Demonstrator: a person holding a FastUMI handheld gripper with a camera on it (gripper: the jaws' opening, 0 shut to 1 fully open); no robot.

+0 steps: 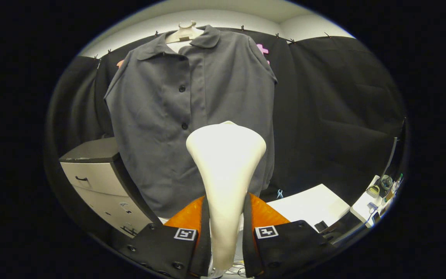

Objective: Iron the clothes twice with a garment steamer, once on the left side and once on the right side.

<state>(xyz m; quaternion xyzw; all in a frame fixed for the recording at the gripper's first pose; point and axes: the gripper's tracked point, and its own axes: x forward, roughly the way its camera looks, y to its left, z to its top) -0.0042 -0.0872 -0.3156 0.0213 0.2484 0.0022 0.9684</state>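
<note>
Between the fingers of the tool [226,228], which is clenching the steamer [226,162], the head is pointing at the shirt [157,116] hanging just beyond, likely approaching a pass that needs closing in and stroking one side.

White table [308,205] beyond right finger, low, under black cloth wall. Top mostly bare; small blue clip [280,193] at far edge, can't tell if on it or behind. Small black item [321,226] on near edge. Further right, separate white surface [362,207] w/ clutter [385,182], jars/bottles, too small to ID. Left of fingers: grey drawer cabinet [99,182], dark top [91,151], nothing visible on it. Shirt [161,128] carried by bust form [184,33]. Gripper [226,232] fingers clamp steamer [226,155] handle.
</note>
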